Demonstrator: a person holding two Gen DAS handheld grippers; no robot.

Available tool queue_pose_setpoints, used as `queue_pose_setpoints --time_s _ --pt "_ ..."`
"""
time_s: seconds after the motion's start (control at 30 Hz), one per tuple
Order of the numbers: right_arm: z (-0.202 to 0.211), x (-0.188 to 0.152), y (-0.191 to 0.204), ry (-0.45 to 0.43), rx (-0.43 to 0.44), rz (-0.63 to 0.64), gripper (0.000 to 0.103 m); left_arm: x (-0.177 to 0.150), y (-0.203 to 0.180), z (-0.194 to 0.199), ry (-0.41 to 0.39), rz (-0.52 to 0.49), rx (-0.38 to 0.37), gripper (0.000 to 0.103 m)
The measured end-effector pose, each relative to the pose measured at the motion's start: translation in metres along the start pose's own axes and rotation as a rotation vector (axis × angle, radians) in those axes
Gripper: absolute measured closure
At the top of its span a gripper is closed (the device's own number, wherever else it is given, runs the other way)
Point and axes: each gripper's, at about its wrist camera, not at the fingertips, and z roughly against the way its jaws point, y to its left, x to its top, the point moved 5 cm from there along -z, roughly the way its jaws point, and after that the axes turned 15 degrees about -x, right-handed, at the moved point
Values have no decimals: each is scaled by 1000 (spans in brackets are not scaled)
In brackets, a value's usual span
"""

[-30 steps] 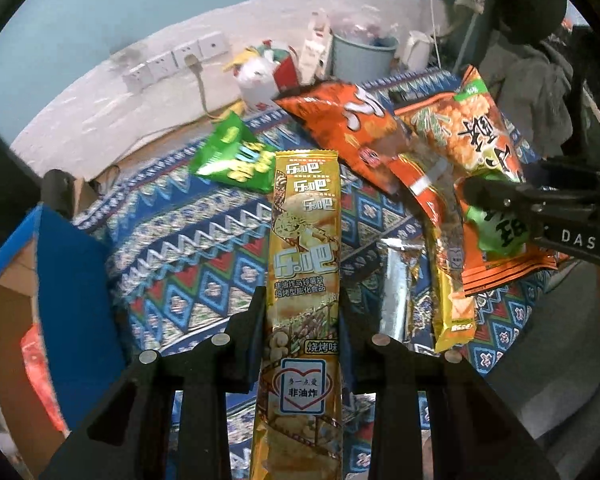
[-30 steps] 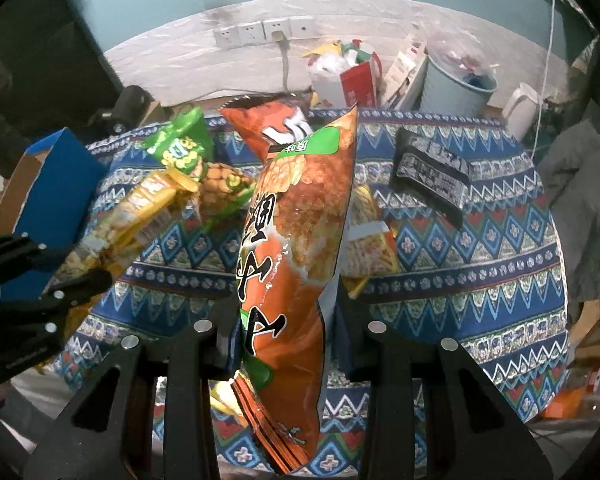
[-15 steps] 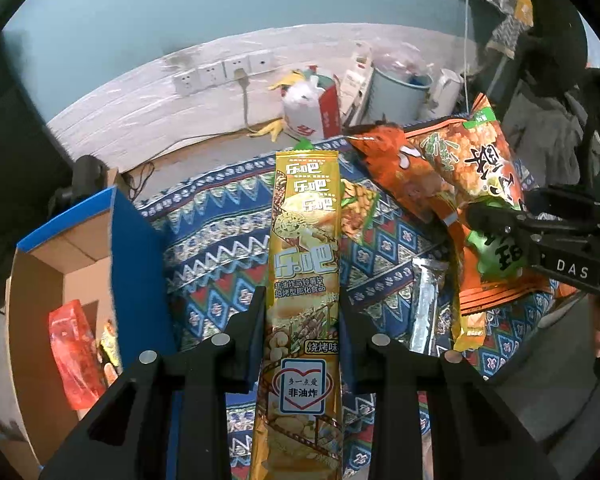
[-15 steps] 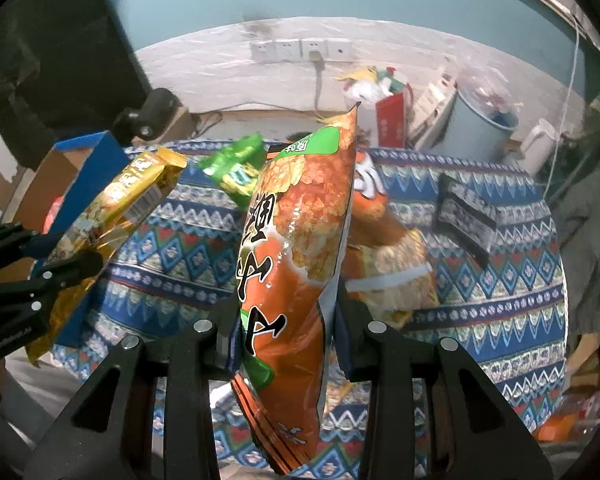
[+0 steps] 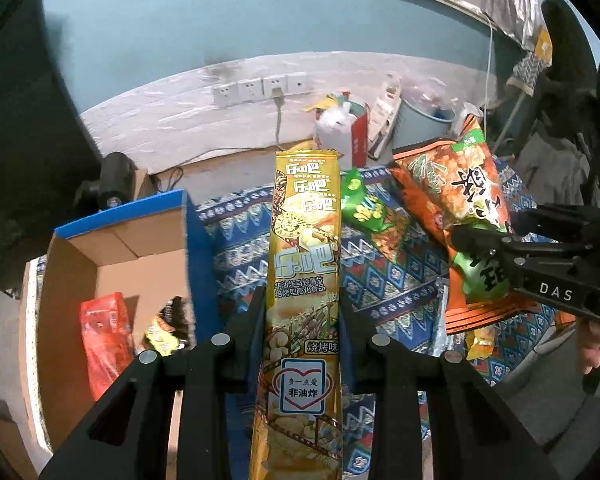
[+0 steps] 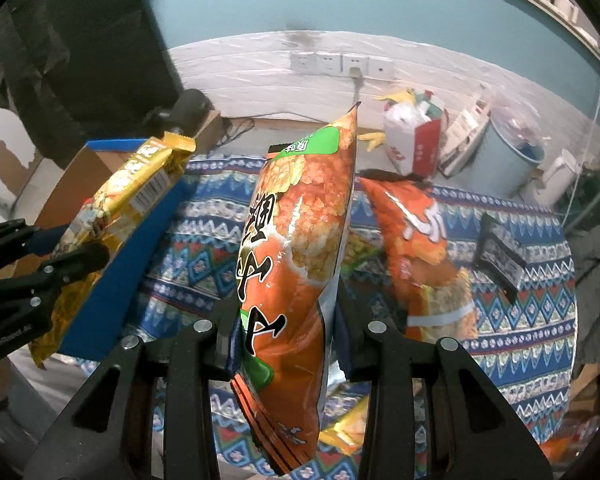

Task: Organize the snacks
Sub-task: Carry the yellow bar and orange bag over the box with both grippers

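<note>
the left tool (image 5: 302,320) is clamped on a long gold potato-chip packet (image 5: 306,248), pinched near its lower third so the pack stands up the middle of the left wrist frame, clear of the desk (image 5: 240,248) with its patterned blue cloth. the open cardboard box (image 5: 112,256) with blue outer walls sits at the lower left of that frame, just beside the packet; a red packet (image 5: 104,340) and a dark-and-yellow one (image 5: 168,324) already lie inside, so it is likely the sorting bin. the right tool (image 6: 286,328) grips a large orange rice-cracker bag (image 6: 296,240) around its waist, holding it upright in the centre of the right wrist frame (the slack top sags little that way). a green snack bag (image 5: 360,204) and an orange chip bag (image 6: 416,248) lie on the cloth, not yet sorted.
</note>
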Motion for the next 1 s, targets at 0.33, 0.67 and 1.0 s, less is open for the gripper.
queue_pose_setpoints --time_s 0.33,0.67,1.0 --pt "4 21 51 -14 36 55 68 -6 42 29 -52 72 12 72" --pt "5 40 103 -19 75 108 68 -20 92 48 -77 156 49 72" --pt "4 58 163 -19 132 152 68 -38 145 59 -89 246 107 72"
